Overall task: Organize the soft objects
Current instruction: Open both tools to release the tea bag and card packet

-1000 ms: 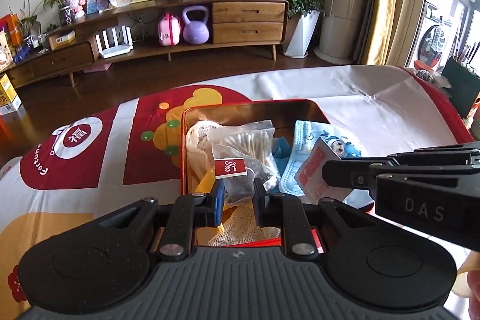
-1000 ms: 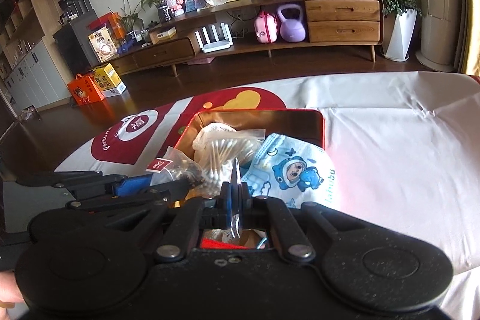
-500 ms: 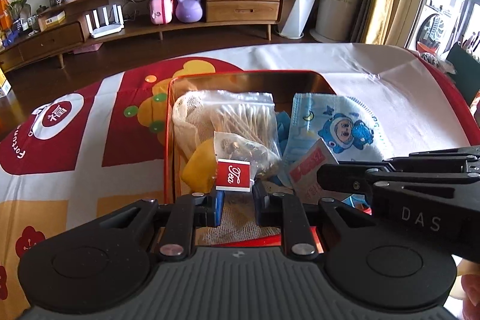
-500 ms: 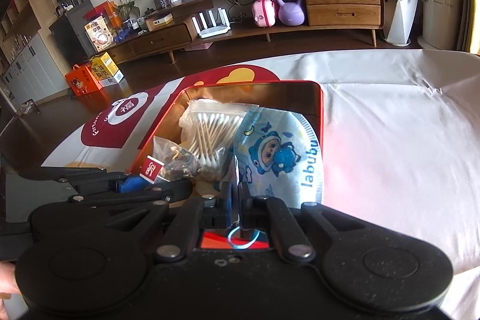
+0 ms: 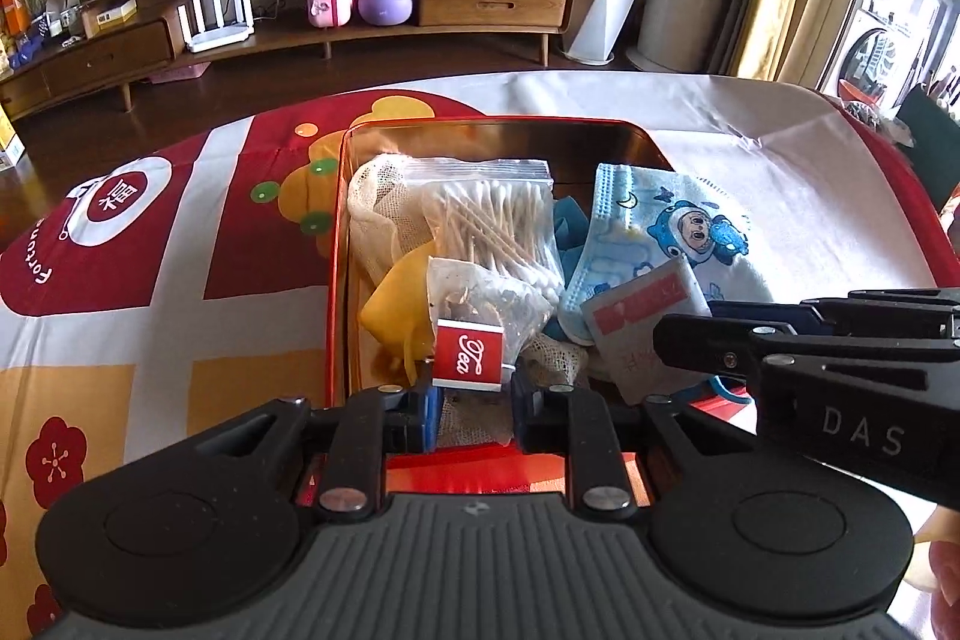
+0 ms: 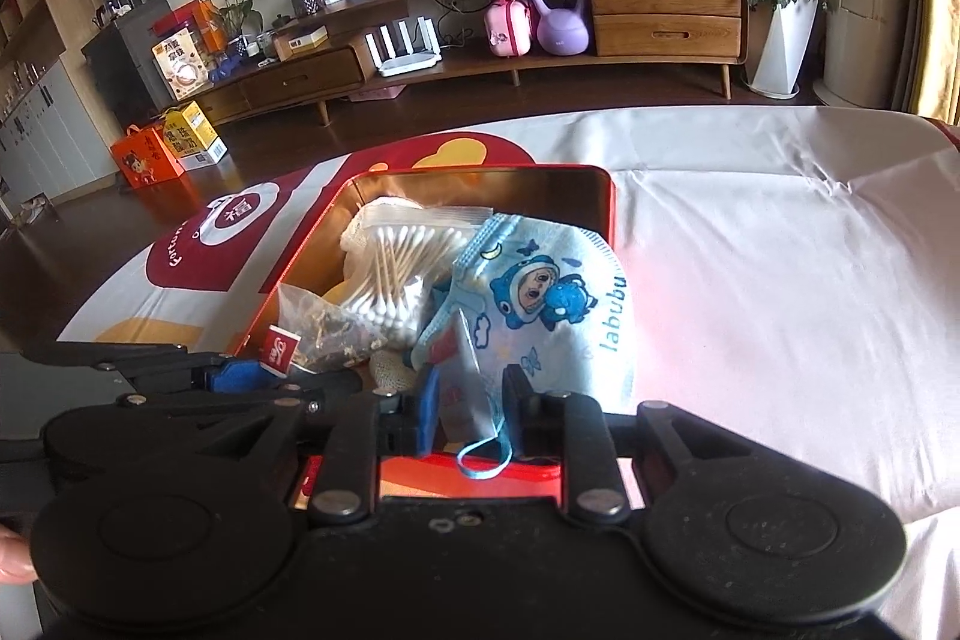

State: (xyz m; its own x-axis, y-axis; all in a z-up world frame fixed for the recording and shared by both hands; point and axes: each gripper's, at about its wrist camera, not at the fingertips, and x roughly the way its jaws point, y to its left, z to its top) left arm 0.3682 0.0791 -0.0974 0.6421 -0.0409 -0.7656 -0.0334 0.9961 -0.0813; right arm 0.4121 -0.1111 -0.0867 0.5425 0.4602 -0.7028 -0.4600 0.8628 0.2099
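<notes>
Roughly at frame centre in both wrist views sits the red rectangular metal tin (image 5: 336,244), resting on a red, white and yellow printed tablecloth (image 5: 180,232). From left to right inside it lie white gauze mesh (image 5: 375,208), a yellow soft piece (image 5: 393,307), a clear zip bag of cotton swabs (image 5: 492,220), a clear tea sachet with a red "Tea" tag (image 5: 471,352) and a blue cartoon-print face mask (image 5: 666,232). Low in its view, the left gripper (image 5: 474,403) is easing apart, tag just above its gap, gauze between. Similarly, the right gripper (image 6: 471,409) is spreading, the mask's edge and a small white-and-red packet (image 6: 459,340) loose between its fingers.
</notes>
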